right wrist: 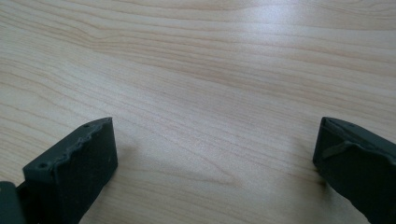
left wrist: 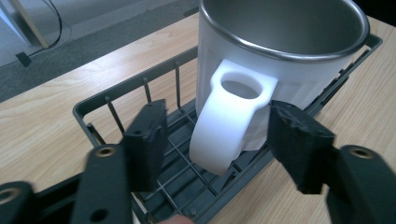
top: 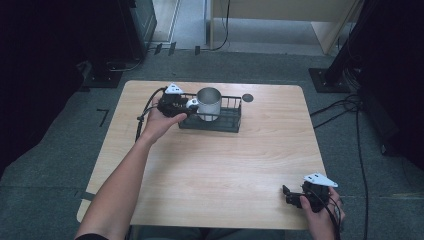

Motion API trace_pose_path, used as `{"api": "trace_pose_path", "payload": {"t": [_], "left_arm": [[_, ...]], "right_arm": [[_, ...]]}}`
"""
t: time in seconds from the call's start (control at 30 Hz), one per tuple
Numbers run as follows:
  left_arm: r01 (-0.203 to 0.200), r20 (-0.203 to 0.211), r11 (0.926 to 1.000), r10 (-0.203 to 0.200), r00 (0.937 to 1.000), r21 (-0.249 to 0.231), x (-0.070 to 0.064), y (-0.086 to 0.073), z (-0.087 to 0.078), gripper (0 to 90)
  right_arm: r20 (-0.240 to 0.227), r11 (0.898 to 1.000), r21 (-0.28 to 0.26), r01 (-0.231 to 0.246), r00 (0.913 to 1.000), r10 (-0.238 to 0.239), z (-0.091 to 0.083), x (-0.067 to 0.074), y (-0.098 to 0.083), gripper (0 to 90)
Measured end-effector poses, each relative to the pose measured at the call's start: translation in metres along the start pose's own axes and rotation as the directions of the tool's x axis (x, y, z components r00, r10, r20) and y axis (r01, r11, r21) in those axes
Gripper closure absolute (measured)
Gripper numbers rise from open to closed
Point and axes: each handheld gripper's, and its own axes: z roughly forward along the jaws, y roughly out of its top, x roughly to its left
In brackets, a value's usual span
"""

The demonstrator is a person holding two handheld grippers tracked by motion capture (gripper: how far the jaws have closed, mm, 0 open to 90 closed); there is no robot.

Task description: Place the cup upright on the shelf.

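Mug (left wrist: 280, 60) stands upright in the wire basket (left wrist: 116, 100) at the table's (top: 225, 165) far edge; placement looks done, withdrawal left. Left gripper (left wrist: 219, 135) jaws are apart, straddling the white handle (left wrist: 229, 121) without pressing. Basket holds nothing else visible. Right gripper (right wrist: 215, 158) rests wide open, empty, near the table's front corner.

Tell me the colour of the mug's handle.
White. The handle on the steel-rimmed mug is plain white, clearest in the left gripper view.

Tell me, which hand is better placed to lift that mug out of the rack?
Left. Its hand-held gripper sits at the rack, jaws open on either side of the mug handle. The right one rests far off at the table's near corner.
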Motion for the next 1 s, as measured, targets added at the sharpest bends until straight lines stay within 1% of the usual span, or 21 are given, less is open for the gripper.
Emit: {"api": "trace_pose_path", "payload": {"t": [0.03, 0.07, 0.1, 0.13, 0.17, 0.3, 0.33, 0.37, 0.5, 0.57, 0.7, 0.77, 0.83, 0.9, 0.93, 0.97, 1.0], "left_arm": [[0.016, -0.007, 0.9999, -0.016, 0.9998, -0.004, 0.0, 0.0, -0.001, 25.2], [0.017, -0.015, 0.9998, -0.018, 0.9997, -0.003, 0.0, 0.0, -0.002, 22.0], [0.026, -0.02, 0.9997, -0.026, 0.9995, 0.0, -0.001, 0.001, -0.004, 22.0], [0.032, -0.025, 0.9995, -0.032, 0.9992, 0.004, -0.001, 0.002, -0.006, 16.8], [0.038, -0.03, 0.9993, -0.037, 0.9988, 0.001, -0.002, 0.002, -0.007, 12.5], [0.048, -0.034, 0.9987, -0.049, 0.9982, -0.014, -0.003, 0.005, -0.016, 3.3], [0.045, -0.031, 0.9987, -0.045, 0.9985, -0.023, -0.004, 0.006, -0.019, 0.6], [0.047, -0.031, 0.9983, -0.048, 0.9984, -0.035, -0.005, 0.006, -0.022, 0.6], [0.066, -0.053, 0.9961, -0.069, 0.9962, -0.059, -0.01, 0.006, -0.032, 0.6], [0.064, -0.065, 0.9963, -0.068, 0.9956, -0.057, -0.013, 0.005, -0.036, 0.6], [0.069, -0.079, 0.9948, -0.075, 0.9941, -0.075, -0.019, -0.001, -0.047, 0.6], [0.074, -0.093, 0.994, -0.081, 0.9923, -0.081, -0.021, -0.006, -0.053, 0.6], [0.08, -0.128, 0.994, -0.089, 0.9878, -0.075, -0.023, -0.011, -0.059, 0.6], [0.095, -0.147, 0.9922, -0.106, 0.9834, -0.081, -0.025, -0.019, -0.065, 0.6], [0.099, -0.154, 0.9917, -0.11, 0.9819, -0.083, -0.025, -0.022, -0.067, 0.6], [0.105, -0.168, 0.9913, -0.117, 0.9788, -0.08, -0.026, -0.026, -0.069, 0.6], [0.104, -0.18, 0.9918, -0.116, 0.9769, -0.075, -0.026, -0.03, -0.071, 0.6]], "right_arm": [[0.0, 1.0, 0.0, 0.0, 1.0, 0.0, 0.0, 0.0, 0.0, 0.0], [0.0, 1.0, 0.0, 0.0, 1.0, 0.0, 0.0, 0.0, 0.0, 0.0], [0.0, 1.0, 0.0, 0.0, 1.0, 0.0, 0.0, 0.0, 0.0, 0.0], [0.0, 1.0, 0.0, 0.0, 1.0, 0.0, 0.0, 0.0, 0.0, 0.0], [0.0, 1.0, 0.0, 0.0, 1.0, 0.0, 0.0, 0.0, 0.0, 0.0], [0.0, 1.0, 0.0, 0.0, 1.0, 0.0, 0.0, 0.0, 0.0, 0.0], [0.0, 1.0, 0.0, 0.0, 1.0, 0.0, 0.0, 0.0, 0.0, 0.0], [0.0, 1.0, 0.0, 0.0, 1.0, 0.0, 0.0, 0.0, 0.0, 0.0], [0.0, 1.0, 0.0, 0.0, 1.0, 0.0, 0.0, 0.0, 0.0, 0.0], [0.0, 1.0, 0.0, 0.0, 1.0, 0.0, 0.0, 0.0, 0.0, 0.0], [0.0, 1.0, 0.0, 0.001, 1.0, -0.001, 0.0, 0.0, 0.0, 0.0], [0.0, 1.0, 0.0, 0.001, 1.0, -0.001, 0.0, 0.0, 0.0, 0.0], [0.0, 1.0, 0.0, 0.001, 1.0, -0.001, 0.0, 0.0, 0.0, 0.0], [0.0, 1.0, 0.0, 0.0, 1.0, 0.0, 0.0, 0.0, 0.0, 0.0], [0.0, 1.0, 0.0, 0.001, 1.0, -0.001, 0.0, 0.0, 0.0, 0.0], [0.0, 1.0, 0.0, 0.001, 1.0, -0.001, 0.0, 0.0, 0.0, 0.0], [0.0, 1.0, 0.001, 0.001, 1.0, -0.001, 0.0, 0.0, 0.0, 0.0]]}}
